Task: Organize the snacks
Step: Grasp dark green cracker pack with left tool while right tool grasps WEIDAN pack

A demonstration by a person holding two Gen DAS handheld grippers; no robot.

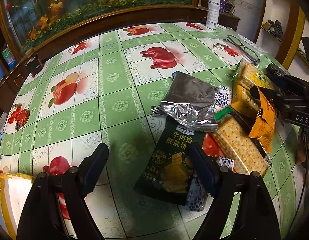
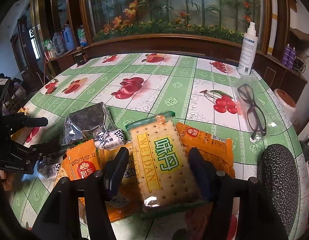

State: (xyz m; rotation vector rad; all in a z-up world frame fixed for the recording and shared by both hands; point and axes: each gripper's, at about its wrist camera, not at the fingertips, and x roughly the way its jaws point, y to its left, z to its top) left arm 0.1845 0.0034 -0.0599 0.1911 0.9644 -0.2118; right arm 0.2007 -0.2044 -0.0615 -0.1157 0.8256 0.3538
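Fruit-print tablecloth [image 2: 174, 84]; glasses [image 2: 252, 110], seemingly bagged.

Surface: table [image 2: 174, 84] under a green checked oilcloth printed with fruit.
Between the right fingers: WEIDAN cracker pack [image 2: 164, 160], on orange snack packets [image 2: 206, 140].
Left of them: silver foil bag [image 2: 86, 120], wrapped candies [image 2: 110, 138].
Right: glasses in a clear sleeve [image 2: 252, 110], patterned case [image 2: 280, 180].
Far right: white spray bottle [image 2: 247, 50].
Between the left fingers: dark green biscuit pack [image 1: 172, 160].
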